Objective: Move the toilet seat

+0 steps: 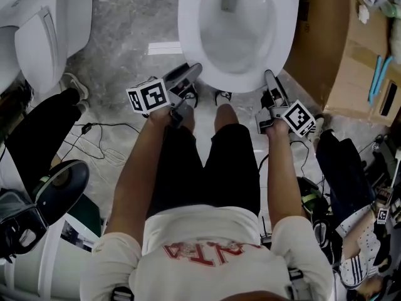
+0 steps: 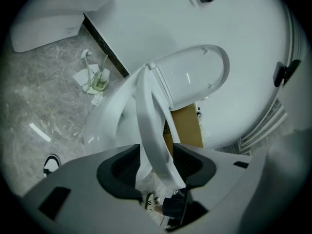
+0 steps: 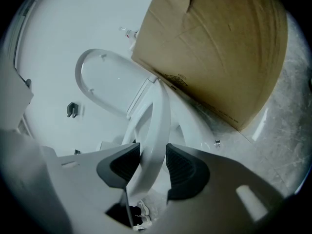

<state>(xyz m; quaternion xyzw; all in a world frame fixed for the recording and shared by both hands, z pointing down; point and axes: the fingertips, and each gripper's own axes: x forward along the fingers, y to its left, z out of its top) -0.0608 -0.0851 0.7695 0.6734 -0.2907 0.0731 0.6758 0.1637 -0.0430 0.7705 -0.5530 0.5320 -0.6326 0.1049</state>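
Clenching toilet seat between their jaws, left claw on 1 side, right claw opposite

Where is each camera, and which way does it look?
Head view: on the person's head, looking steeply down at the toilet seat; arms, left gripper and right gripper show.
Left gripper view: on that gripper, looking along jaws shut on the seat toward the lid.
Right gripper view: on that gripper, jaws also gripping the seat; cardboard box behind.
Shared: both gripper views see seat and lid.
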